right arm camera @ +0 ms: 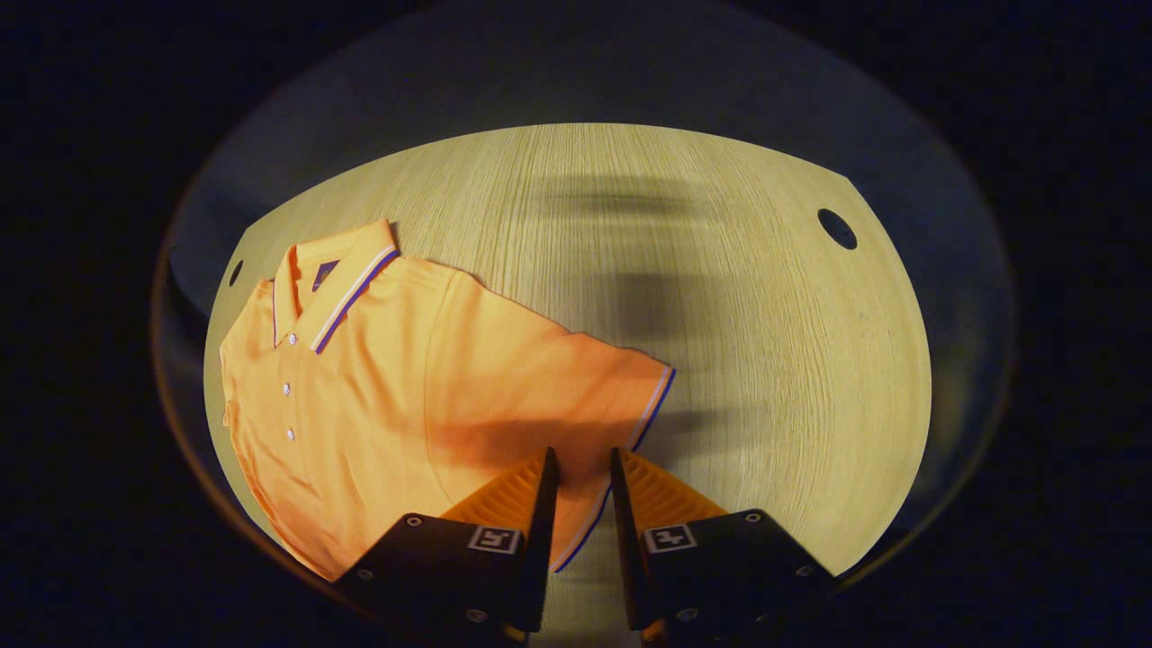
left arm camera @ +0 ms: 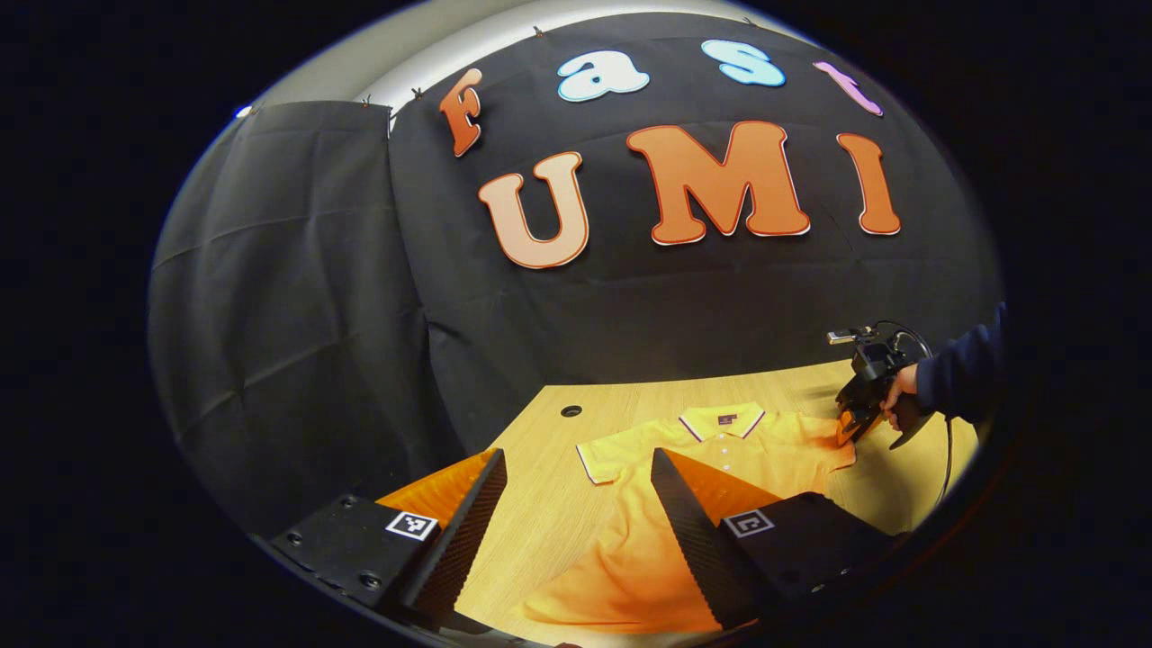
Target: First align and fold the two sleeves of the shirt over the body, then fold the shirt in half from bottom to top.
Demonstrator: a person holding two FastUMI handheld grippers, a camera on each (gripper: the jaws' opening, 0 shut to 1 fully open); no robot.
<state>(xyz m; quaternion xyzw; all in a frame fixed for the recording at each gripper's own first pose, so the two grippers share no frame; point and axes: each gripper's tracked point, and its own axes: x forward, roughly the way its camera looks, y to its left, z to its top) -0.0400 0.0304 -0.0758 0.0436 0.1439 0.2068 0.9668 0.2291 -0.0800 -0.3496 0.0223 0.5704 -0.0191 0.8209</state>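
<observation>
shirt (right arm camera: 378,387) lies flat, front up, on the wooden table (right arm camera: 720,315), collar toward the booth's back cloth and hem toward the person; in the left gripper view both sleeves appear spread outward, so the sleeve stage is judged not yet completed. table carries a round cable hole (right arm camera: 837,229) well apart from the garment. right sleeve (right arm camera: 585,387) extends sideways from the body, its striped cuff edge running down between the fingers of the right gripper (right arm camera: 580,468). right gripper is narrowed to a slim gap with the cuff hem lying in that gap (whether both fingers actually press the cloth cannot be told from the right gripper view); in the left gripper view this same gripper, held by a hand (left arm camera: 900,387) in a dark sleeve, sits low at the sleeve's outer end. left gripper (left arm camera: 576,468) is spread wide and holds nothing, hovering above the lower left part of the shirt, with the left sleeve (left arm camera: 612,454) ahead between its fingers and near the table edge. governing relation: the right sleeve's long axis points from the cuff at the right gripper inward toward the button placket, so the coming fold would carry the cuff along that axis over the body. the right gripper is the nearer one to that sleeve.
</observation>
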